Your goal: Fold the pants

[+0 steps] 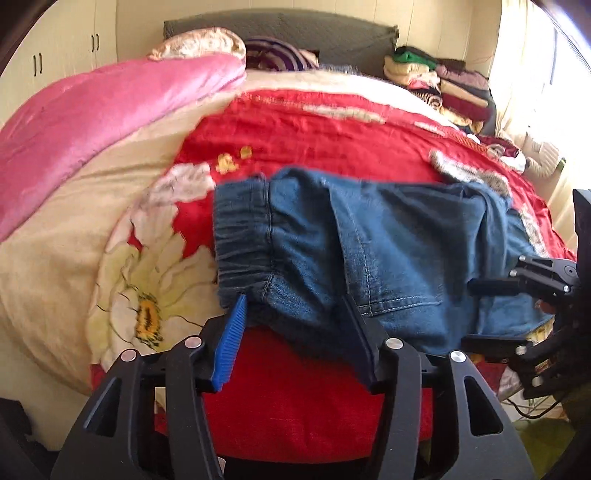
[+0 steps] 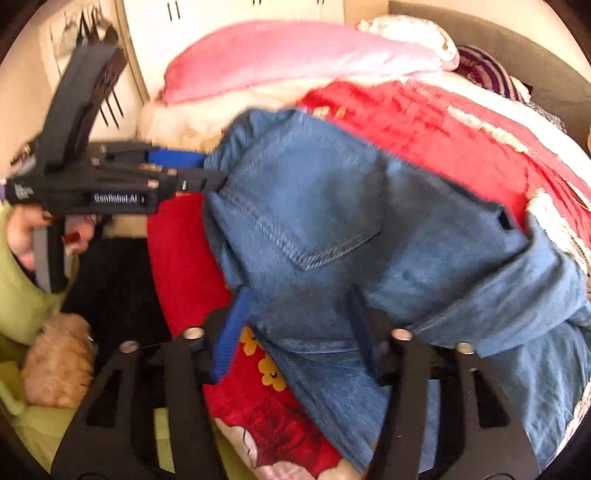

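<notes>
Blue denim pants with an elastic waistband lie on the red flowered bedspread. My left gripper is open, its blue-padded fingers at the near waistband edge, fabric between them. In the right wrist view the pants are bunched and lifted, back pocket showing. My right gripper is open wide with denim between its fingers. The left gripper also shows in the right wrist view at the waistband. The right gripper shows in the left wrist view at the pants' right end.
A pink quilt is piled at the bed's left. Stacked folded clothes sit at the far right by the headboard. A wardrobe stands beyond the bed. The bed's front edge is just below the grippers.
</notes>
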### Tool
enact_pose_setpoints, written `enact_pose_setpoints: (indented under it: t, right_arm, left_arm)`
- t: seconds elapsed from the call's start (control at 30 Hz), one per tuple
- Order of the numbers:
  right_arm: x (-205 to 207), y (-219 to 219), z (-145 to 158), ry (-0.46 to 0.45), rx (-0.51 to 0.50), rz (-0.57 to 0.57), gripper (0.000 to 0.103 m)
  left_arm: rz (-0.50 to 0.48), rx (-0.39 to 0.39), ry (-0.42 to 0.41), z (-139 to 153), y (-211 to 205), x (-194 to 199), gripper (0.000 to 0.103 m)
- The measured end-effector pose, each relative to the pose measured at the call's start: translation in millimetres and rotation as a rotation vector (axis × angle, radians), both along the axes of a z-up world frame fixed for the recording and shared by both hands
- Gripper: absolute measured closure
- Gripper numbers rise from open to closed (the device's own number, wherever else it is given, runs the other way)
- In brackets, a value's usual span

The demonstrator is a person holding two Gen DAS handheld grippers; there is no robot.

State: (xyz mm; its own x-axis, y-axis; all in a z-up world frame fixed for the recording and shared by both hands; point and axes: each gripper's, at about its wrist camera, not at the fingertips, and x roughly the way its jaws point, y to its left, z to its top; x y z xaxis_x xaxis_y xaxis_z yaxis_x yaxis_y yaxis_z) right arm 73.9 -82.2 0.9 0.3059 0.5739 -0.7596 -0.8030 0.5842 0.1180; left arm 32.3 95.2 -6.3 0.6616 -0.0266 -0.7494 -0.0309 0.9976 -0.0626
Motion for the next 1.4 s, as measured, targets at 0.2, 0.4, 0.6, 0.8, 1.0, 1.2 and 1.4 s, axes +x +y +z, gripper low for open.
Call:
enact_pose_setpoints:
  t: [0.2, 0.4, 0.6, 0.8, 1.0, 1.2, 1.4]
  right_arm:
    - [13, -36, 28, -0.057, 0.056, -0.108, 0.033]
    - [30, -78, 48, -0.088, 0.115, -0.246, 0.019]
    - [47, -106, 70, -0.148, 0.135, -0.342, 0.015]
    - [74, -133, 97, -0.219, 0.143, -0.419, 0.012]
    - [103, -147, 111, -0.242, 0.119, -0.471, 0.011]
    - [128, -151, 112, -0.215, 0.121, -0.492, 0.01]
    - [155, -136, 100, -0.155, 0.078, -0.46, 0.01]
  left_arm:
    - [-0.007, 0.034, -0.073, 31, -8, -13, 0.035]
    - [-0.043, 0.026, -0.133, 56, -21, -24, 0.012]
    - [-0.103, 0.014, -0.154, 66, -45, -23, 0.008]
    - [-0.156, -0.028, -0.137, 66, -65, -6, 0.008]
    - [-0.214, -0.034, -0.116, 60, -88, 8, 0.008]
    - [-0.241, -0.052, -0.094, 51, -101, 18, 0.008]
    - [-0.3, -0.06, -0.063, 36, -122, 29, 0.008]
